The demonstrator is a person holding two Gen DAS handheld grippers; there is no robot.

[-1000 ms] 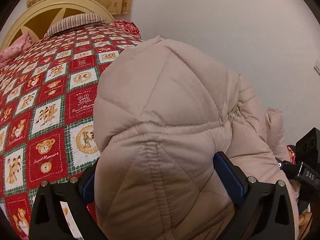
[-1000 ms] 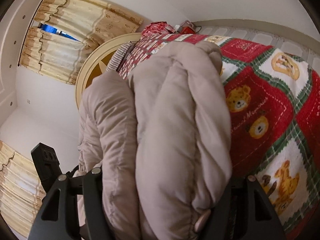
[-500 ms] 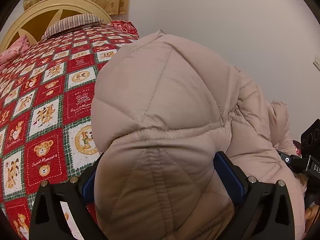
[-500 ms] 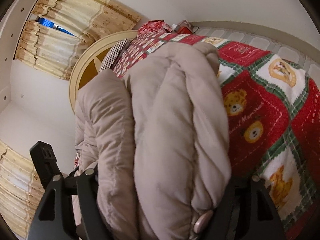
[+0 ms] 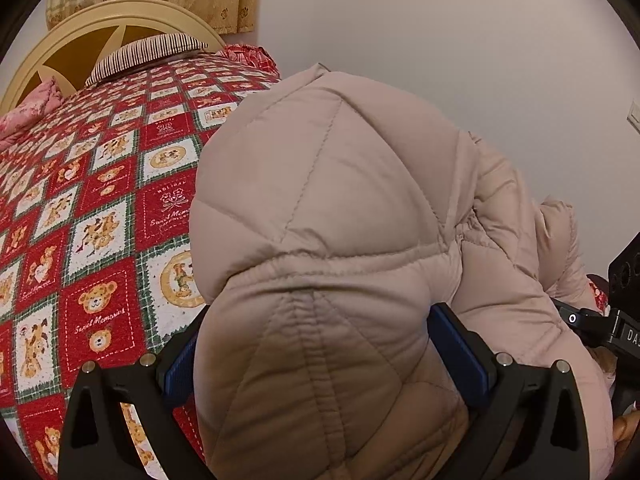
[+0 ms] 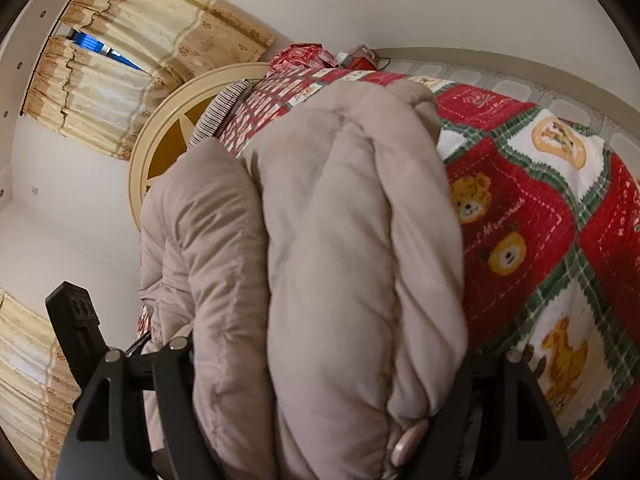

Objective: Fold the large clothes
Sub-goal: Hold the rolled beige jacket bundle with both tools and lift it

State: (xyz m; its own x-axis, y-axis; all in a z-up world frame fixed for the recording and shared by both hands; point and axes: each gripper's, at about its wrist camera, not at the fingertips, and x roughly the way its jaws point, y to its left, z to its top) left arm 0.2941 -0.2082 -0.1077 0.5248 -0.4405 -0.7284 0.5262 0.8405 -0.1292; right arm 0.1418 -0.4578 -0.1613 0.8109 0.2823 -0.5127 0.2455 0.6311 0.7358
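Note:
A beige quilted puffer jacket (image 5: 332,216) fills the middle of the left wrist view, lifted above the bed. My left gripper (image 5: 320,356) is shut on a thick bunch of it between its blue pads (image 5: 460,352). In the right wrist view the jacket (image 6: 340,240) hangs in thick folds, and my right gripper (image 6: 320,380) is shut on it, its fingertips hidden by fabric. The right gripper's body shows at the left view's right edge (image 5: 616,320); the left gripper's body shows at the lower left of the right wrist view (image 6: 80,332).
Below lies a bed with a red, green and white teddy-bear quilt (image 5: 92,220), also in the right wrist view (image 6: 540,220). A striped pillow (image 5: 148,52) and cream headboard (image 5: 100,20) lie far. Yellow curtains (image 6: 120,72) hang behind. A plain wall (image 5: 460,40) is at right.
Both grippers have risen and tilted a little with the jacket still held; the bed sits lower and farther in both views. The grips have not changed.

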